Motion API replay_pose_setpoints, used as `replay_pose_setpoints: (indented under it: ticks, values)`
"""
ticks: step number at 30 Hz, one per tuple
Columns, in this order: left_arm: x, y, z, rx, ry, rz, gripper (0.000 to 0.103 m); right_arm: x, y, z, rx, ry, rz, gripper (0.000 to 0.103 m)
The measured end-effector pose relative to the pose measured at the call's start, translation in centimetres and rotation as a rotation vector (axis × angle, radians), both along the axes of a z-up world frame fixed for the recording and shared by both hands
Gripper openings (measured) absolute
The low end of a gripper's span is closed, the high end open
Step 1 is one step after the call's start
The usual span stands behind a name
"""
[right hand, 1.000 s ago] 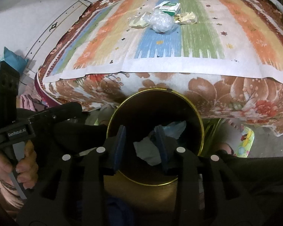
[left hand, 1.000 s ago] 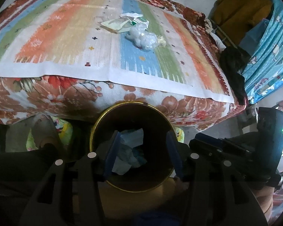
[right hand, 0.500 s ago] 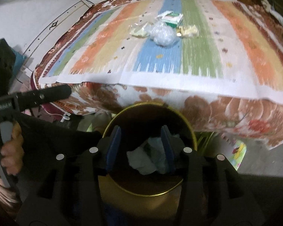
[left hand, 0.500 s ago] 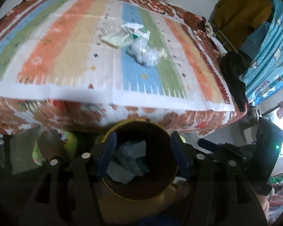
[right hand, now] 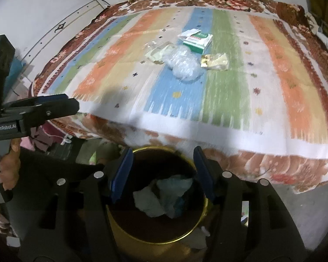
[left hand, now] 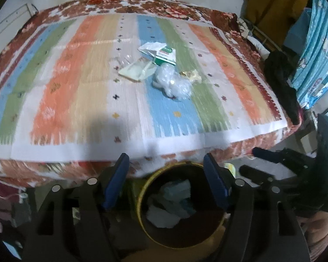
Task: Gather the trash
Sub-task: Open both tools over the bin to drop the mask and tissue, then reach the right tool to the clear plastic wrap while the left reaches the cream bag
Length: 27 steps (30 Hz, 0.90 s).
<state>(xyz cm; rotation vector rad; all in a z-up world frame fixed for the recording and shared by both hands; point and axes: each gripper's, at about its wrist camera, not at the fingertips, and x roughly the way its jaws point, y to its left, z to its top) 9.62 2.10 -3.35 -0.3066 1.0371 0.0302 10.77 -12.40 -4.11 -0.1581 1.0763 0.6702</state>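
A round gold-rimmed bin (left hand: 142, 194) (right hand: 199, 224) stands on the floor at the bed's near edge, with crumpled pale paper (left hand: 175, 205) (right hand: 161, 196) inside. My left gripper (left hand: 166, 161) and my right gripper (right hand: 163, 152) both hover above it, jaws opening, nothing between them. On the striped bedspread (left hand: 81, 91) (right hand: 229, 100) lies a cluster of trash: a clear crumpled plastic bag (left hand: 172, 84) (right hand: 183, 64), a green and white carton (left hand: 164, 54) (right hand: 196, 40), a flat pale wrapper (left hand: 135, 71) (right hand: 159, 52) and a yellow wrapper (left hand: 189, 75) (right hand: 214, 61).
The other gripper's black body shows at the right (left hand: 295, 170) in the left view and at the left (right hand: 21, 113) in the right view, with a hand (right hand: 8, 166) on it. Dark clothing (left hand: 282, 80) and blue patterned fabric (left hand: 317, 43) hang beside the bed's right side.
Both grippers rose and tilted up from the bin toward the bed, so the bin dropped lower in view. Both sets of jaws spread wider. The paper stays in the bin.
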Motion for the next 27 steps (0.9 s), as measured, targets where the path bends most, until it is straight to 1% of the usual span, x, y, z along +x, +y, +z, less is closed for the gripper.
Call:
replay_pose_setpoints:
  ticks: [3,5,7,10,12,14,17,18,20,22,27]
  values:
    - [1.1,0.8,0.1,0.007,0.009,0.014,0.078,1.1,0.4,0.6,-0.001,-0.016,0.003,0.061]
    - [1.6,1.1,0.2,0.006,0.006,0.027,0.084,1.9,0.8,1.0,-0.003,-0.027,0.003,0.064]
    - [2.2,1.6,0.4,-0.004,-0.003,0.048,0.086,2.8,0.9,1.2,-0.002,-0.025,-0.007,0.067]
    - [2.8,2.2,0.8,-0.014,-0.024,0.066,0.092,4.3,1.0,1.4,-0.004,-0.018,-0.026,0.067]
    - [3.3,2.5,1.2,0.001,-0.037,0.075,0.093,4.9,1.2,1.4,0.000,-0.008,-0.029,0.069]
    - [4.0,3.1,1.2,0.015,-0.036,0.092,0.096,5.6,1.3,1.6,-0.009,-0.016,-0.030,0.074]
    - [4.9,4.2,0.9,0.009,-0.024,0.130,0.097,7.0,1.4,1.8,-0.031,-0.038,-0.049,0.079]
    - [5.2,4.4,0.8,0.004,-0.023,0.138,0.097,7.4,1.4,1.7,-0.032,-0.034,-0.054,0.080]
    - [5.8,4.8,0.6,-0.005,-0.022,0.156,0.097,8.2,1.6,1.5,-0.029,-0.020,-0.061,0.087]
    - [6.6,5.1,0.5,-0.013,-0.019,0.169,0.097,9.1,1.9,1.4,-0.019,-0.007,-0.066,0.091]
    - [8.4,6.4,-0.2,-0.039,-0.004,0.209,0.097,10.7,2.8,1.2,-0.040,-0.014,-0.090,0.092]
